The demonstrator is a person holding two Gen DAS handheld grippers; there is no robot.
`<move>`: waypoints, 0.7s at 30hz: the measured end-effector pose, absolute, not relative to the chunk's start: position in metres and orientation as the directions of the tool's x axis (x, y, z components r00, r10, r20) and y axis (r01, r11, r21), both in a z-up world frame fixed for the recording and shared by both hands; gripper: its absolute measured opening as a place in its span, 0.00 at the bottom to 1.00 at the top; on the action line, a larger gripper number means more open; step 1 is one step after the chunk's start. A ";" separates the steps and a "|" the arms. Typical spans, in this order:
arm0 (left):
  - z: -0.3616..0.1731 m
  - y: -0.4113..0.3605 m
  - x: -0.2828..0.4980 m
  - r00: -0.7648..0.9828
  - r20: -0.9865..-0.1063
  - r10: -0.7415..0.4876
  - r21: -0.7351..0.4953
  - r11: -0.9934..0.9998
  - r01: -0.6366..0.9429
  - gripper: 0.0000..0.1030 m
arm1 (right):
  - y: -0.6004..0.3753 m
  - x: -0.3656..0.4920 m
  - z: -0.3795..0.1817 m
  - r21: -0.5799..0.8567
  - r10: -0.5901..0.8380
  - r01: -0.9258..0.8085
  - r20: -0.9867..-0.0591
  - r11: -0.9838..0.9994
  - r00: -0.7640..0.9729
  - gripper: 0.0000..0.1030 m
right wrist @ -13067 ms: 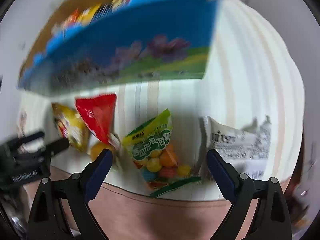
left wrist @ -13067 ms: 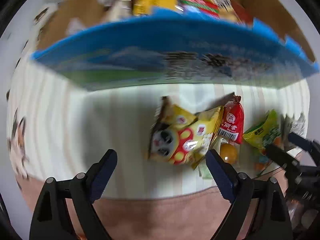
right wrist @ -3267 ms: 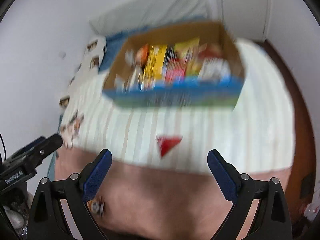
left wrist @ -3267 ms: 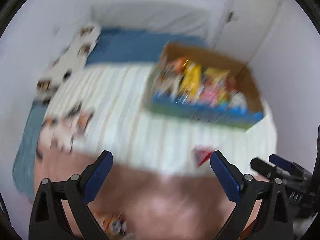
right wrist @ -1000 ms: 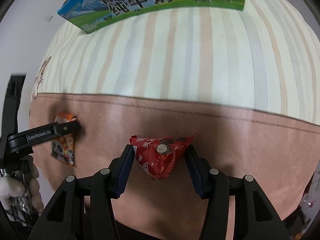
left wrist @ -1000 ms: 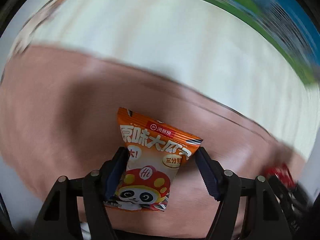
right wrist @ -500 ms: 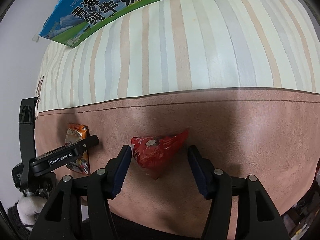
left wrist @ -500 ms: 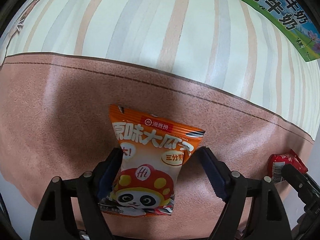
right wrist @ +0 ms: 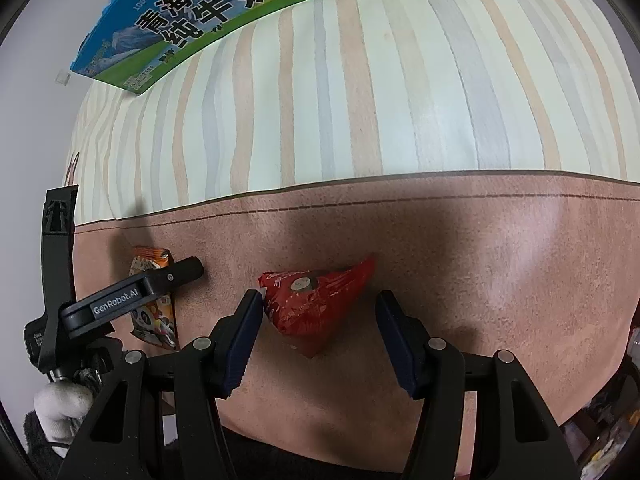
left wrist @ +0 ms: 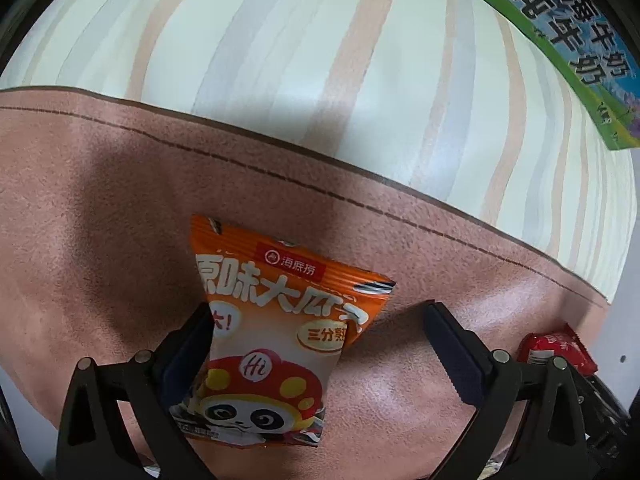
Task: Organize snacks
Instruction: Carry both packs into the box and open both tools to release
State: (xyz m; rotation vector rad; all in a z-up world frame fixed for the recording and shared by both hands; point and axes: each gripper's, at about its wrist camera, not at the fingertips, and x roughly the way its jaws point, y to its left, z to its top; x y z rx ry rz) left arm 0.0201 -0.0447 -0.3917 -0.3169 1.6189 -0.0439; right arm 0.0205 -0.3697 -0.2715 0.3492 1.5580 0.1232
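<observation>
An orange panda snack packet (left wrist: pixel 276 328) lies on the brown bed edge. My left gripper (left wrist: pixel 320 344) is open around it; the left pad touches the packet, the right pad stands apart. A red snack packet (right wrist: pixel 316 300) lies on the same brown strip. My right gripper (right wrist: pixel 320 328) is open around it, its left pad touching the packet, its right pad apart. The red packet also shows in the left wrist view (left wrist: pixel 556 348). The orange packet (right wrist: pixel 154 300) and my left gripper's finger (right wrist: pixel 168 276) show at the left of the right wrist view.
A blue-and-green milk carton box (right wrist: pixel 224 12) stands at the far side of the striped sheet (right wrist: pixel 360 100); it also shows at the top right of the left wrist view (left wrist: pixel 576 52). The brown bed edge (right wrist: pixel 500 280) runs across the front.
Both grippers have opened wider over the last second. The orange and red packets, held before, now lie loose on the brown strip. Both grippers have drawn back slightly.
</observation>
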 end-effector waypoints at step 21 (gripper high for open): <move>-0.350 -0.042 0.009 0.032 -0.993 -0.112 -0.116 0.985 -0.125 0.50 | -0.362 0.018 -0.268 0.307 0.297 0.146 -0.951 0.941 0.086 0.46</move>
